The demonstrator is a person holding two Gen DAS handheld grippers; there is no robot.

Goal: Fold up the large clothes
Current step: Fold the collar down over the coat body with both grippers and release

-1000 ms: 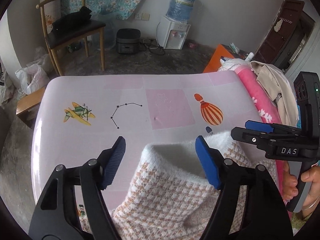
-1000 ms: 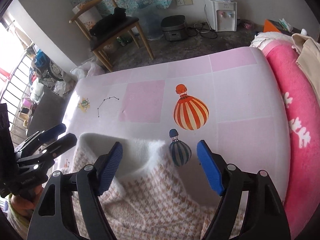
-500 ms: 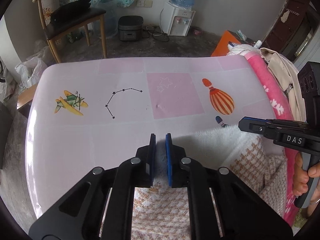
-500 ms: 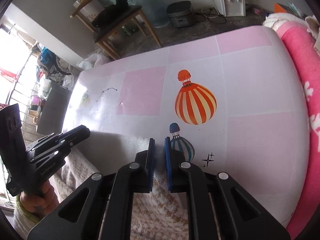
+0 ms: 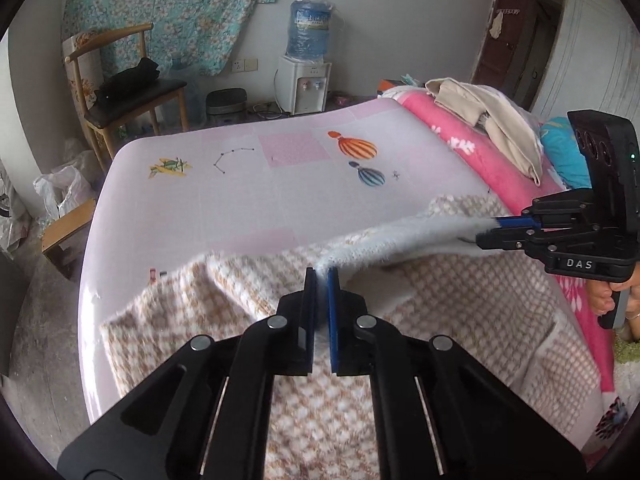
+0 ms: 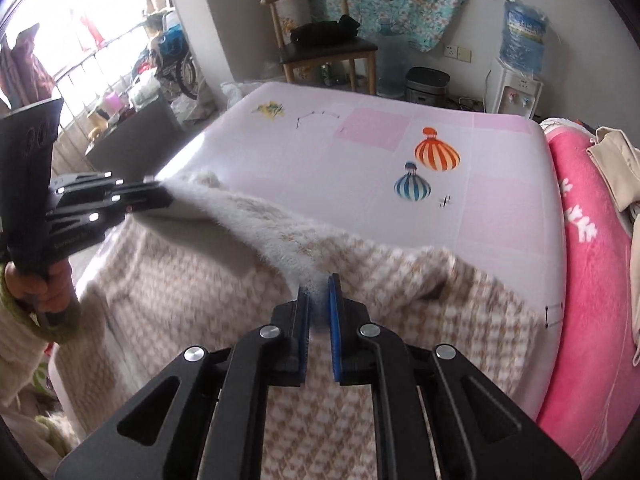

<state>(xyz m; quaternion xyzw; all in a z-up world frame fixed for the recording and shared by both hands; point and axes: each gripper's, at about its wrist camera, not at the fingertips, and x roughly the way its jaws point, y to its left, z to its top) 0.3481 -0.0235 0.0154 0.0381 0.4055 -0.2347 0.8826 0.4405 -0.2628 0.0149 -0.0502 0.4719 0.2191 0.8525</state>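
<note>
Bed (image 5: 240, 208), pink patchwork sheet printed with 2 balloons and 1 plane, serving as work surface; its far half bare. Pink blanket (image 5: 472, 148) rolled along the right side of the bed, beige clothing heaped on top. Garment (image 5: 460, 300), 1 large item, cream-and-tan houndstooth knit with white fleecy lining, spread over the near half of the bed, its body trailing toward the person; fleecy edge (image 6: 256, 220) raised clear of the sheet and running crosswise as the long axis, stretched between both tools. Left gripper (image 5: 322, 280), jaws closed on that edge at its left end, cloth pinched between the blue pads. Right gripper (image 6: 318, 288), jaws likewise clamped on the edge at the right end, fleece visible between the pads. Each tool holds 1 end, neither nearer than the other; the bare sheet lies straight ahead of both, so the fold likely calls for carrying the edge across with both ends kept level
</note>
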